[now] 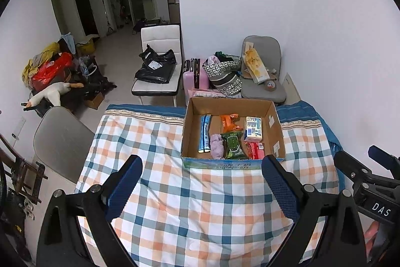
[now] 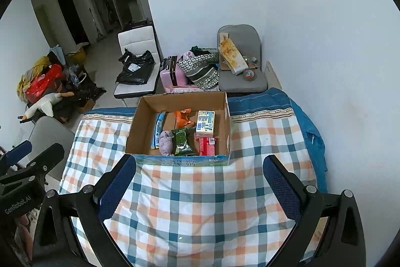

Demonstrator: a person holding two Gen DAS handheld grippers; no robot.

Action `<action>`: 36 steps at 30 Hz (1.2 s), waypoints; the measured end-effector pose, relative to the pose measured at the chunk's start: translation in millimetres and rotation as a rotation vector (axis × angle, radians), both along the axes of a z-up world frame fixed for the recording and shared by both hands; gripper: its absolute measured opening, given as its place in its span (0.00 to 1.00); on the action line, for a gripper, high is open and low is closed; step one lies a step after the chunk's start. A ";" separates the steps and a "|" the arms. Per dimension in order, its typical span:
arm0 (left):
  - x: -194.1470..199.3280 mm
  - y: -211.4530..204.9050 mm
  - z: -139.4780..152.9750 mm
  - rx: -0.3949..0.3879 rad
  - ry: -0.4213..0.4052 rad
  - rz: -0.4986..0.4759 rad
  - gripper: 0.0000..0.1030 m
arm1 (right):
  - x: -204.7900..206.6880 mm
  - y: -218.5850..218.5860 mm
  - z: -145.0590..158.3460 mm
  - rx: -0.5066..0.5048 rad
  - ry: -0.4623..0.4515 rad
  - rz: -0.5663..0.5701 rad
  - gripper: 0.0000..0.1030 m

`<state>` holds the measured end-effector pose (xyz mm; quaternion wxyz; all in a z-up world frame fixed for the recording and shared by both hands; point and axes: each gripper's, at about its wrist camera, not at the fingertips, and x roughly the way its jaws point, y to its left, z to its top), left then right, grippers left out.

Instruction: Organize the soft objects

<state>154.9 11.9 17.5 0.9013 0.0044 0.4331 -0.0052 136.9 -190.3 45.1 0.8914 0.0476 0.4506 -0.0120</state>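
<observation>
We hold the left gripper (image 1: 201, 183) and the right gripper (image 2: 199, 180) side by side above the checked cloth (image 1: 175, 192) on the tabletop, both with jaws wide and nothing between them. Just ahead sits the open box (image 1: 275, 126), and inside it lie a blue pack (image 1: 204, 133), an orange pack (image 1: 230, 123), a white pack (image 1: 253, 129), a lilac cloth (image 1: 217, 145), a green pack (image 1: 233, 144) and a red pack (image 1: 256, 150).

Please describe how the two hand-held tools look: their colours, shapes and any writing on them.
Each black tool has two angled arms with silver bolts, ending in blue textured pads: the left tool and the right tool. White lettering reads "GenRobot.AI" on the left tool's body and "DAS" on the right one's. No cables or sleeves show.
</observation>
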 end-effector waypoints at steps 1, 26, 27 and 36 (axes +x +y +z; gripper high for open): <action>-0.2 0.1 -0.3 0.001 0.002 0.000 0.95 | 0.3 0.2 -0.6 0.000 0.002 0.001 1.00; 8.1 -7.0 -8.8 -0.004 0.006 -0.023 1.00 | -0.5 -0.5 -12.5 -0.022 0.011 -0.013 1.00; 8.1 -7.1 -9.0 -0.006 0.006 -0.021 1.00 | 0.0 -1.3 -12.3 -0.021 0.011 -0.013 1.00; 6.0 -6.6 -9.7 -0.010 0.009 -0.021 1.00 | 0.3 -2.1 -11.9 -0.027 0.009 -0.011 1.00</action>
